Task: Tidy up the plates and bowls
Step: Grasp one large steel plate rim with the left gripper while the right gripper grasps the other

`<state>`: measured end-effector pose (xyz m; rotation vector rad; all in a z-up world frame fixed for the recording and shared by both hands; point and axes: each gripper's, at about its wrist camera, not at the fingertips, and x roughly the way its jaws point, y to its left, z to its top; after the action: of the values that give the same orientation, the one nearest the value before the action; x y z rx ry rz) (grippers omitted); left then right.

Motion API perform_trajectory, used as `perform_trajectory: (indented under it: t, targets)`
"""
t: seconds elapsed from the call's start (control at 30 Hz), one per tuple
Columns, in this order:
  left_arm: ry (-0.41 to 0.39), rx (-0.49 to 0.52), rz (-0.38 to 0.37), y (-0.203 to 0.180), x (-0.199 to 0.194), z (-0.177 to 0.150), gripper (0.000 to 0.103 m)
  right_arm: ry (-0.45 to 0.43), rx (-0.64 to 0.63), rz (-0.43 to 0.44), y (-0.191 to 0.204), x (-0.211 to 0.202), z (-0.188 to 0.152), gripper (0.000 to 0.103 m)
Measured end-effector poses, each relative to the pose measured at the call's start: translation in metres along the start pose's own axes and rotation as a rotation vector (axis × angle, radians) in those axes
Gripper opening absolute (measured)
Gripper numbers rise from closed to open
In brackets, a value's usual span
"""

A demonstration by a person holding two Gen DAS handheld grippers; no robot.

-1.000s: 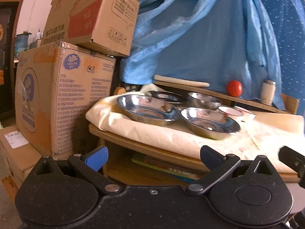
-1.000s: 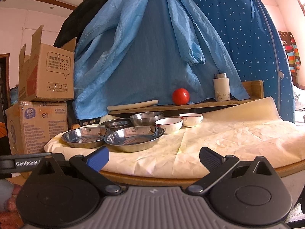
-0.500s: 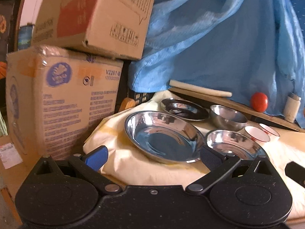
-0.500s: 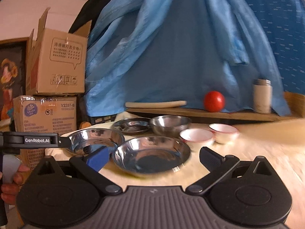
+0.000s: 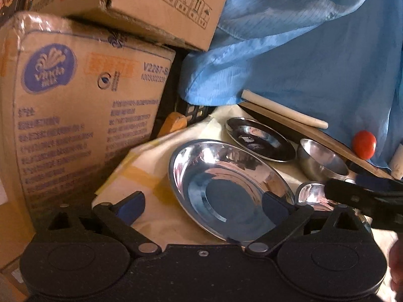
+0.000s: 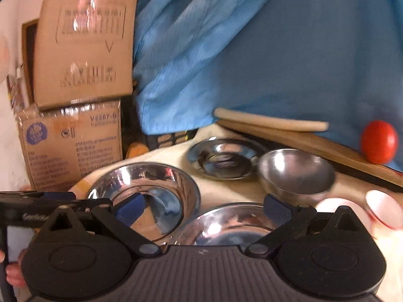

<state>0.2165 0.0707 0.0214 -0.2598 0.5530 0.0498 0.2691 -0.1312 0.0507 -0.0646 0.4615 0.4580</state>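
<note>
Meanwhile left claw (image 5: 202, 202) closing, straddling big steel plate (image 5: 226, 188)

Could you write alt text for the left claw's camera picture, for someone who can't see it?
The left claw, empty with its jaws closing, points at a large steel plate on a cream cloth; more steel dishes behind, cardboard boxes left.

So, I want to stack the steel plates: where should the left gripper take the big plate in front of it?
Take the big plate by its near rim, coming from the table's front edge. The rim flares up and outward, thin enough for the left gripper, whose jaws are closing with nothing between them.
</note>
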Motion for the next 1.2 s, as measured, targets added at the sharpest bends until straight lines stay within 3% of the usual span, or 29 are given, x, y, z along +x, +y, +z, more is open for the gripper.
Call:
perform_trajectory:
  t: [0.1,0.23,0.47,0.6,0.83,0.93,1.2]
  targets:
    - [0.011,-0.009,-0.006,-0.001,0.005,-0.001,0.087,0.052,-0.016,0.055,-0.002,0.028,0.009,0.102]
    - [0.003,-0.015,0.003,-0.001,0.009,-0.001,0.076,0.128,-0.002,0.109,-0.007,0.060,0.017,0.087]
    - [-0.022,-0.032,0.040,0.000,0.013,-0.005,0.060,0.214,-0.006,0.112,-0.011,0.092,0.023,0.072]
    - [-0.035,-0.018,0.082,-0.004,0.014,-0.007,0.051,0.277,0.019,0.101,-0.012,0.104,0.021,0.058]
    - [-0.045,-0.056,0.111,0.003,0.018,-0.009,0.024,0.327,0.027,0.087,-0.008,0.118,0.023,0.029]
    - [-0.049,-0.052,0.119,0.003,0.020,-0.010,0.021,0.339,0.040,0.106,-0.006,0.122,0.026,0.021]
    - [-0.048,-0.069,0.139,0.004,0.019,-0.007,0.017,0.320,0.120,0.112,-0.014,0.119,0.025,0.018]
